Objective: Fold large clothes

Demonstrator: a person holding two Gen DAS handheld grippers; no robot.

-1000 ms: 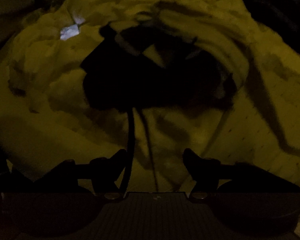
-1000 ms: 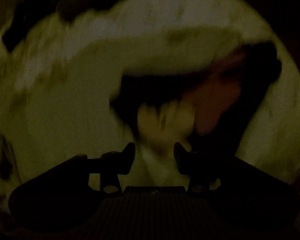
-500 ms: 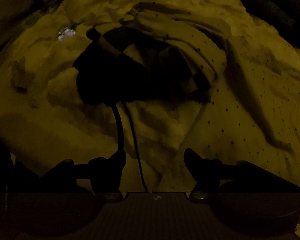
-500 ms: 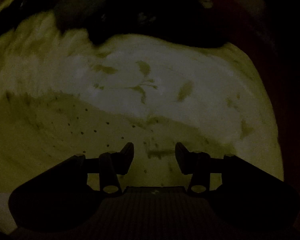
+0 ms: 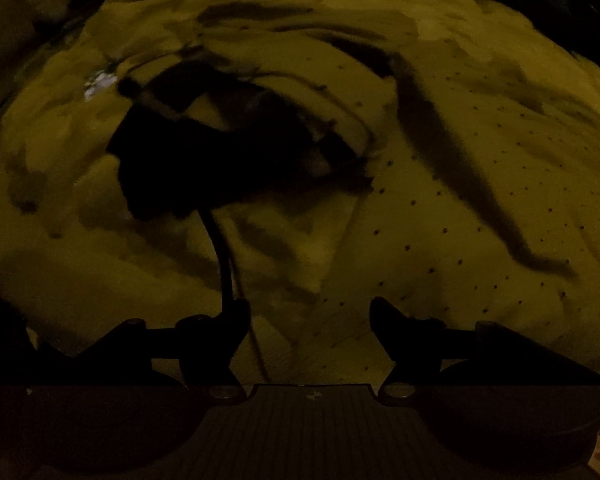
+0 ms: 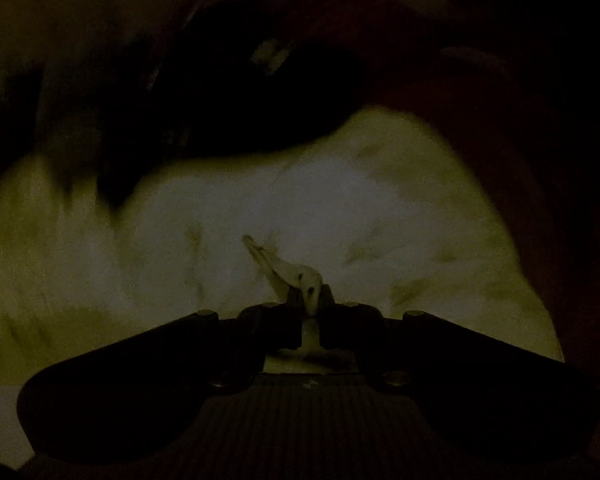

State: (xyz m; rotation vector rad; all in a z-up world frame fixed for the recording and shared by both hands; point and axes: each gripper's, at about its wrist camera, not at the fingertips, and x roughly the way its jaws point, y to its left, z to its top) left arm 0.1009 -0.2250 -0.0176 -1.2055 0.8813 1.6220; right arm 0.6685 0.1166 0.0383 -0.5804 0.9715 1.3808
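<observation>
Cloth fills both dim views: a yellow dotted garment (image 5: 440,208) lies rumpled across a pale leaf-print sheet (image 6: 380,200), its spread taking nearly the whole left view. A dark patch (image 5: 220,160) sits on the garment's upper middle; what it is I cannot tell. A thin dark cord (image 5: 222,256) runs from it down toward the left gripper (image 5: 310,316), whose jaws stand wide apart with nothing between them, above the garment and apart from it. The right gripper (image 6: 310,296) has just been closing and is now clenched on a small pinch of pale cloth (image 6: 296,272); whether that is the garment's edge or the sheet is unclear in this light. The step looks like taking hold of an edge to begin a fold. Next, the left gripper likely needs its own edge or corner, minding the cord. The sheet's far border meets darkness in the right view; bare sheet near the pinch gives room to pull.
</observation>
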